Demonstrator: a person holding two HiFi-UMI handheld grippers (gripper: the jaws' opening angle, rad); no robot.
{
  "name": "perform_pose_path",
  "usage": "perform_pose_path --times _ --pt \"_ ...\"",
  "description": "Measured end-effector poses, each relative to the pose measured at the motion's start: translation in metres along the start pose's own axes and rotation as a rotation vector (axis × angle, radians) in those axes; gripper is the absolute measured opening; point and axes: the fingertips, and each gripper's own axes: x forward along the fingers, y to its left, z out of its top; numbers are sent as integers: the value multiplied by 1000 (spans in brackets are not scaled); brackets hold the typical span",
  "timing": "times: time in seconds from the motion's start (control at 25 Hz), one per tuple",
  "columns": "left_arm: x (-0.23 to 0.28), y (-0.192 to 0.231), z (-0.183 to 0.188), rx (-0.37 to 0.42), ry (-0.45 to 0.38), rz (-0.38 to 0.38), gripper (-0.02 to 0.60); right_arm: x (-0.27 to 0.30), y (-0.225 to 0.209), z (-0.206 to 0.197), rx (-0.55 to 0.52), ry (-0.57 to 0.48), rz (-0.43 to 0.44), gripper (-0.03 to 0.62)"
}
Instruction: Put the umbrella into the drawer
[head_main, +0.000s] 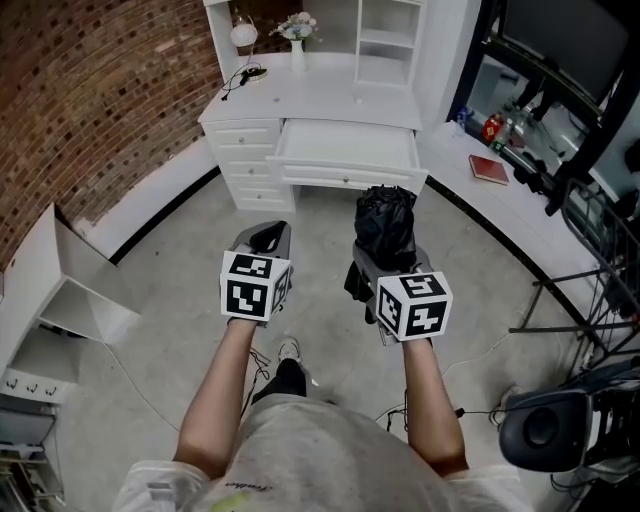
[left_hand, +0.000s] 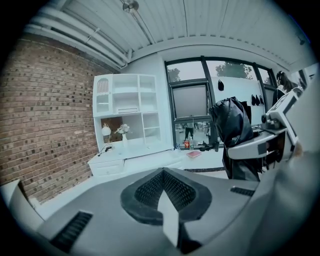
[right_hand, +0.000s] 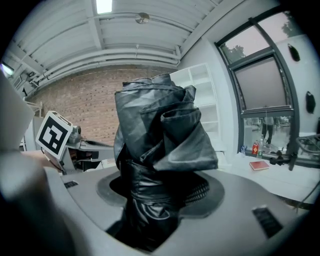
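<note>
A folded black umbrella (head_main: 385, 225) stands upright in my right gripper (head_main: 386, 264), which is shut on its lower part. In the right gripper view the umbrella (right_hand: 155, 135) fills the middle, and its crumpled fabric rises out of the right gripper (right_hand: 150, 200). My left gripper (head_main: 268, 238) hangs beside it on the left, shut with nothing in it. In the left gripper view the left gripper (left_hand: 165, 195) has its jaws together, and the umbrella (left_hand: 232, 130) shows at the right. The white desk's wide middle drawer (head_main: 345, 148) stands pulled open ahead, with nothing in it.
The white desk (head_main: 310, 95) carries a hutch, a vase of flowers (head_main: 297, 30) and a small lamp (head_main: 243, 35). A red book (head_main: 489, 168) lies on the low white ledge at the right. An open white cabinet (head_main: 70, 290) stands left. A black stand and cables (head_main: 560, 425) are right.
</note>
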Motion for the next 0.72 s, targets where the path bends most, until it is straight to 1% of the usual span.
perform_pose_path --times 0.24,0.52,0.72 --pt "38 29 7 -14 5 -24 -3 43 -7 9 -3 22 -12 255" --pt "84 80 19 -13 24 -61 -2 104 -12 28 29 44 -54 255" --pt "112 110 29 -12 31 -96 -2 139 -16 43 42 57 -89 255"
